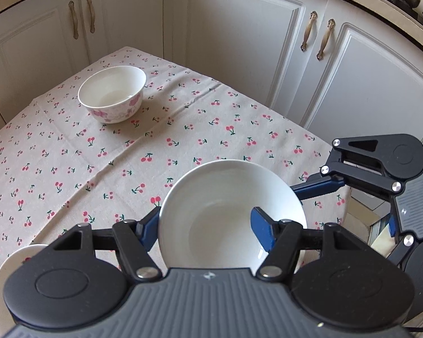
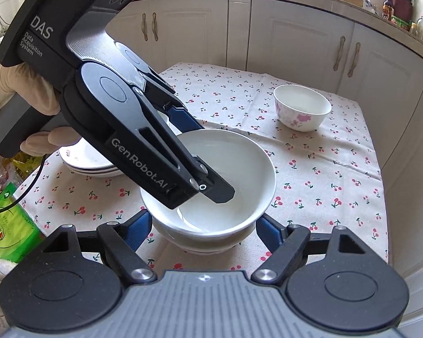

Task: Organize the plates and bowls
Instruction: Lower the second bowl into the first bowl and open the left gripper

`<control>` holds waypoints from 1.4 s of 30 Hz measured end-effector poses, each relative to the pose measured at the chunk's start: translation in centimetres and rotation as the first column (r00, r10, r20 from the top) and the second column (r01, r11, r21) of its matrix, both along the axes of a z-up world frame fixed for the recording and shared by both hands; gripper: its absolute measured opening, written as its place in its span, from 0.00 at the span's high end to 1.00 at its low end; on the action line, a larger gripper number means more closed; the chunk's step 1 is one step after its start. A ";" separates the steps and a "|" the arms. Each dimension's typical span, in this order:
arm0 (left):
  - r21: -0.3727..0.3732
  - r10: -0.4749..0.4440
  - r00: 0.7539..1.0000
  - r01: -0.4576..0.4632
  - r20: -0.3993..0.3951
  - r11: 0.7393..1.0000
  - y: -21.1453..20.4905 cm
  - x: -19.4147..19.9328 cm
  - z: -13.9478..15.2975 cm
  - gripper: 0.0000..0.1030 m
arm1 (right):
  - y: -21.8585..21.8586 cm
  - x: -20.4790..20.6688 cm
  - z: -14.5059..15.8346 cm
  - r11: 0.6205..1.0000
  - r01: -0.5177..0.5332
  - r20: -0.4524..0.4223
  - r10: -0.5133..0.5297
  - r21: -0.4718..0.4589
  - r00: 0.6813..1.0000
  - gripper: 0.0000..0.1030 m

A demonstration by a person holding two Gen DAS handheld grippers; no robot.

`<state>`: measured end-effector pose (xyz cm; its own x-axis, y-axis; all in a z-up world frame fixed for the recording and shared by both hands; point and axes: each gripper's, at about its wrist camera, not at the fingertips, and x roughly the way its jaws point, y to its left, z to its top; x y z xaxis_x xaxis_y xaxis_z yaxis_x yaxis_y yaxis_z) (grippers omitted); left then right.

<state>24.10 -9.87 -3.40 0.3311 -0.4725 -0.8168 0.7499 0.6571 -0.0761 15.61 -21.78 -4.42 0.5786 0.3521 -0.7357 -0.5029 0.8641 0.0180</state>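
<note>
Plate stack [image 2: 88, 163], seemingly three, right view only

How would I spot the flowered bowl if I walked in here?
Find the table under the cherry-print cloth before the white cabinets. At its far end a small bowl stands alone. Pink blossoms on its side set it apart from the plain white bowl at the grippers.

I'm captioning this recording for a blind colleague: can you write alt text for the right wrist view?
The left gripper pinches the rim of a plain white bowl nested on another bowl, while the open right gripper flanks the stack. Behind, on the cherry-print tablecloth, stand a pink-flowered bowl and stacked white plates.
</note>
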 end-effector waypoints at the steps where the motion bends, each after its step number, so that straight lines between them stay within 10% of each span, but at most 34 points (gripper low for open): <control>1: 0.002 0.000 1.000 0.000 -0.002 1.000 0.0 0.0 -0.1 0.36 | 0.0 0.1 -0.1 1.000 0.000 -0.004 0.000 0.000 1.000 0.18; 42: -0.036 0.025 0.998 -0.023 0.055 0.999 1.0 0.7 1.7 0.18 | -0.3 -0.2 0.5 0.996 -0.055 0.038 0.052 0.067 0.998 0.01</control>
<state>24.82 -8.90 -1.73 0.3872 -0.4922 -0.7796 0.7374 0.6729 -0.0585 15.43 -22.03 -3.93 0.5833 0.4316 -0.6882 -0.5498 0.8334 0.0567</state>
